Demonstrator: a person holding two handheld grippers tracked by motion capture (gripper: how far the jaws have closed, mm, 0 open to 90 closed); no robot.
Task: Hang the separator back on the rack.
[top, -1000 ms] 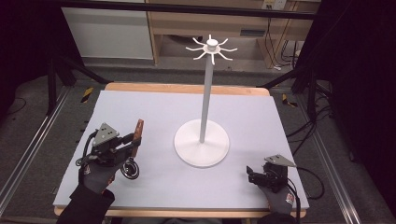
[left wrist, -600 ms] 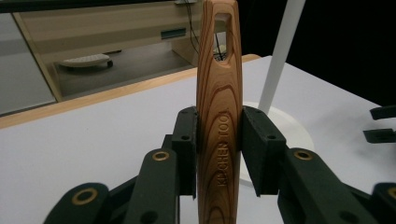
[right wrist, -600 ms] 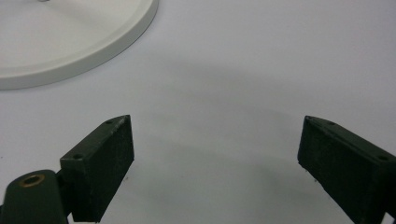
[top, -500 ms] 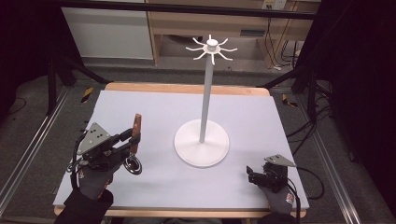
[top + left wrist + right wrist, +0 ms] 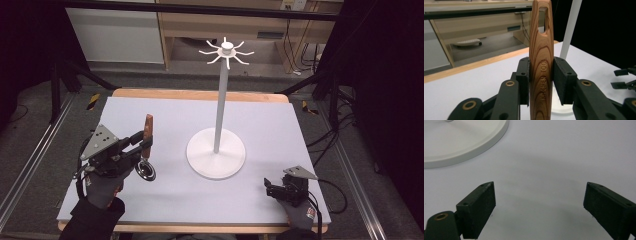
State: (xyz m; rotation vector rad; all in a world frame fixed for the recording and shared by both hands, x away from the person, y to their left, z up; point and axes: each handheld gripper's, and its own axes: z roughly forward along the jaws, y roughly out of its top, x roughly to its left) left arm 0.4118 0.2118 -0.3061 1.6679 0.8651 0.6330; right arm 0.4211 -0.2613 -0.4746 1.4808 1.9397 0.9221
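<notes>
A: How far along would you say this is?

B: Early to middle, I'd judge. The left gripper point(image 5: 141, 146) is clamped on the flat wooden handle of a small metal-bowled kitchen ladle point(image 5: 147, 150); in the left gripper view the two black pads press the handle point(image 5: 541, 75) from both sides, just below its hanging slot. So the pick-up looks done. What is left, as I read it, is carrying it to the tall white hook stand point(image 5: 220, 105) and slipping the slot over one of the prongs at the top.

A: Where is the ladle right now?

B: Over the left part of the pale lavender counter point(image 5: 165, 200), well short of the stand's round base and far below the hooks. The handle points up and a little away from the person, with the shiny bowl hanging at the bottom near the gloved hand.

A: And the hands?

B: The left forearm comes in from the bottom-left corner, gripper angled toward the stand, its grey three-cornered plate facing up. The right gripper point(image 5: 274, 188) sits low by the counter's near right corner, jaws wide apart and holding nothing; the right gripper view looks between them at bare counter and the edge of the stand's base point(image 5: 461, 142).
</notes>
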